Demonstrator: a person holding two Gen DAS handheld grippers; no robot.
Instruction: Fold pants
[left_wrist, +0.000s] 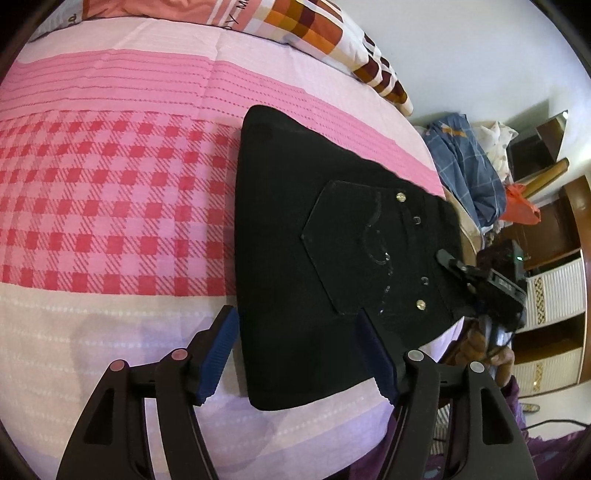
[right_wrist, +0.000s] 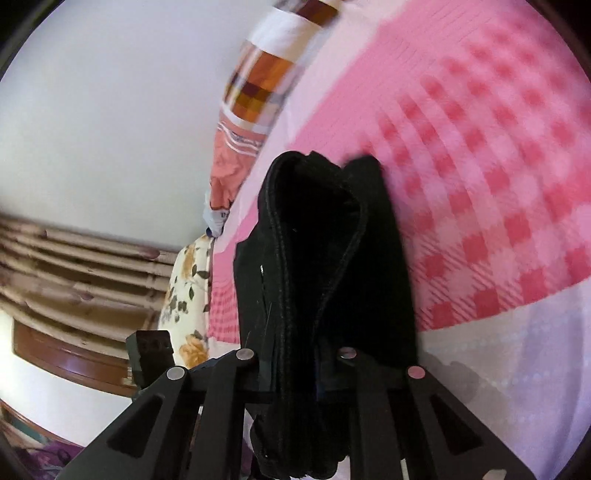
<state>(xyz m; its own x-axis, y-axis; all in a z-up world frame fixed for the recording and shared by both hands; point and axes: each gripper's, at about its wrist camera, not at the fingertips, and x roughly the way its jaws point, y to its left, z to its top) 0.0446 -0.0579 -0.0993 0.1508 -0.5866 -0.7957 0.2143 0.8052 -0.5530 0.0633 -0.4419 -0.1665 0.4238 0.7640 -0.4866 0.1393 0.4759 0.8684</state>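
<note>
Pants (left_wrist: 332, 258) are lying folded on the pink checked bedsheet (left_wrist: 110, 229) in the left wrist view, black, with a back pocket (left_wrist: 354, 247) facing up and two brass rivets showing near the waistband. The left tongs (left_wrist: 299, 358) are standing wide apart above the near edge of the fabric, one blue pad (left_wrist: 218, 358) over the bare sheet and the other over the black cloth, gripping nothing. At the waistband end, toward the bed's edge, the right tongs (left_wrist: 452, 262) are pinching the fabric, with the person's hand (left_wrist: 484, 343) showing below them. A patchwork quilt (left_wrist: 325, 37) is lying along the far side of the bed, and a heap of clothes (left_wrist: 465, 162) is sitting beyond the bed near wooden drawers (left_wrist: 550, 295).

In the right wrist view, the right tongs (right_wrist: 295, 373) are closing on a thick bundle of the pants (right_wrist: 325, 266), whose stitched layered edges are passing straight between the black fingers and hiding the pads. The bundle is running forward onto the bedsheet (right_wrist: 498, 221), which is blurred here. A floral pillow (right_wrist: 188, 295) is lying left of the pants, and the quilt (right_wrist: 258, 85) is showing farther along the wall.
</note>
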